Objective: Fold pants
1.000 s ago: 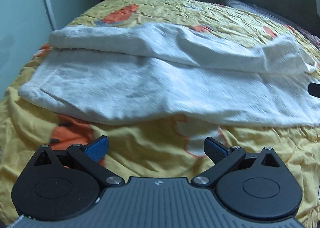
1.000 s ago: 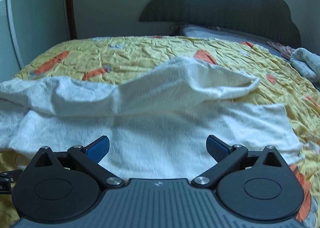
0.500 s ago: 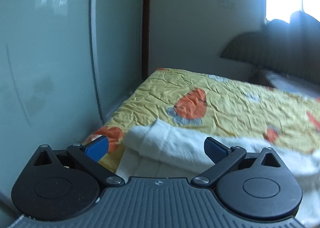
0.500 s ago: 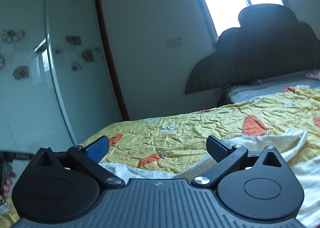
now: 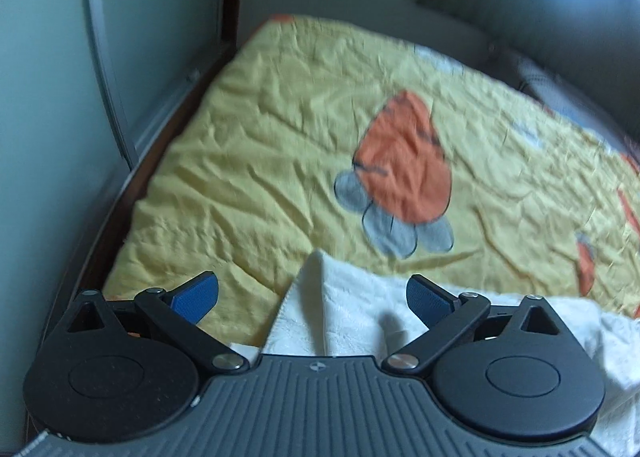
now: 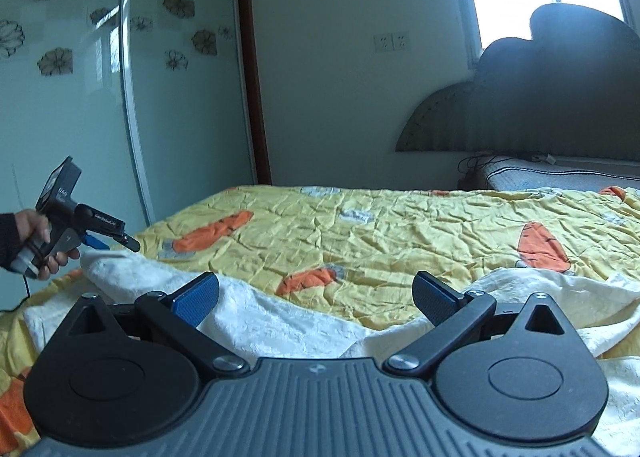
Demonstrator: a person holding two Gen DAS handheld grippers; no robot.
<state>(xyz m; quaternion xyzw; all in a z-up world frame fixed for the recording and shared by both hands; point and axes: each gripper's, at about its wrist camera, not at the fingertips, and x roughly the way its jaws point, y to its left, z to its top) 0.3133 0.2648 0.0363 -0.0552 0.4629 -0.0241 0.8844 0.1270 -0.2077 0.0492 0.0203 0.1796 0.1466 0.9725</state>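
Note:
The white pants (image 6: 280, 321) lie folded lengthwise across the yellow bedspread (image 6: 400, 233). In the left wrist view their upper corner (image 5: 340, 309) pokes up between the open fingers of my left gripper (image 5: 312, 293), which hovers just over it. My right gripper (image 6: 316, 297) is open and empty, above the pants' far fold near their middle. In the right wrist view the left gripper (image 6: 114, 243) shows at the far left, held in a hand, its tips right over the pants' left end.
The bedspread (image 5: 280, 145) has orange and grey prints. A glass wardrobe door (image 6: 80, 97) stands along the bed's left side. A dark headboard (image 6: 540, 105) and a grey pillow (image 6: 560, 173) are at the back right.
Both grippers have come in over the pants from the near side and tilted up. My left gripper has since dropped down over the pants' left corner. Both stay open.

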